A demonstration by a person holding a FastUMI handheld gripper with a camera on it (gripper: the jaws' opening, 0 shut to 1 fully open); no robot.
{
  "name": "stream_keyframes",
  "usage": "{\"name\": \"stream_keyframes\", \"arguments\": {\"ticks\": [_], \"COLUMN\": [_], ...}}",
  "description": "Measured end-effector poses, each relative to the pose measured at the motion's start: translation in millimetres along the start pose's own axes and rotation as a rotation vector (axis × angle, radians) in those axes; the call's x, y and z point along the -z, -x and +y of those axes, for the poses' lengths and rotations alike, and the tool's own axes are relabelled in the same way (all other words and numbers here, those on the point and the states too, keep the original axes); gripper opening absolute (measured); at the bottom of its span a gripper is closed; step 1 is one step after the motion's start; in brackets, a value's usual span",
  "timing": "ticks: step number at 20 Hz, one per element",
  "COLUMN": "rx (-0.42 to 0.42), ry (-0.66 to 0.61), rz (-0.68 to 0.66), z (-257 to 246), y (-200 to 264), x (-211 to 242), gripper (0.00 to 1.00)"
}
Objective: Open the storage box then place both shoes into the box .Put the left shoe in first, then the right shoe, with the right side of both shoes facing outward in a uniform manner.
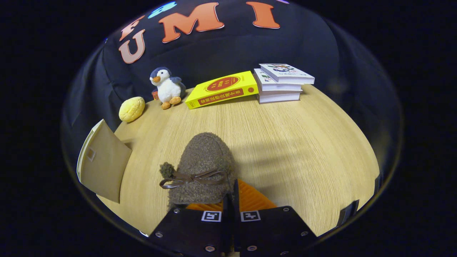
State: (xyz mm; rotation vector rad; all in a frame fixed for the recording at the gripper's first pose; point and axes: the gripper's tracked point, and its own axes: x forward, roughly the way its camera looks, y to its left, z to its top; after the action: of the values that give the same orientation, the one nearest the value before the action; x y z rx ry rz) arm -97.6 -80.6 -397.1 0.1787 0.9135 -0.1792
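One shoe: a brown fuzzy slipper-style shoe (203,167) with a thin bow across its top sits low in the centre of the frame, its toe pointing away from the camera toward the books.
Tool: the tool (230,198) is at the bottom centre of the frame, its two fingers drawn together with only a narrow slit between them.
Grip: the fingers meet at the shoe's near right edge; the shoe's fuzzy rim hides the contact, so I cannot tell whether both fingers press on it.
Storage box: a tan box (103,166) stands at the left edge of the frame, on the left rim of the surface, well apart from the shoe; one flat side with a small square patch faces the camera.
Surface: a light wood-grain surface (303,150) fills the middle of the frame and carries everything.
Yellow book: a thick yellow book (223,89) lies flat at upper centre, far beyond the shoe.
Book stack: a pile of pale books (282,82) sits just right of the yellow book, touching or almost touching it.
Penguin: a plush penguin (167,87) stands upright at upper left, just left of the yellow book.
Bun: a round yellow bun-like toy (131,109) lies left of and below the penguin, near the surface's edge.
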Motion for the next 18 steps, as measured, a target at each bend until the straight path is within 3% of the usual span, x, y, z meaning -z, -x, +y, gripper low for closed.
{"name": "stream_keyframes", "arguments": {"ticks": [9, 18], "rx": [-0.098, -0.244], "ry": [0.017, 0.145], "rz": [-0.078, -0.041], "z": [134, 303], "y": [56, 81], "x": [-67, -79], "gripper": [0.05, 0.05]}}
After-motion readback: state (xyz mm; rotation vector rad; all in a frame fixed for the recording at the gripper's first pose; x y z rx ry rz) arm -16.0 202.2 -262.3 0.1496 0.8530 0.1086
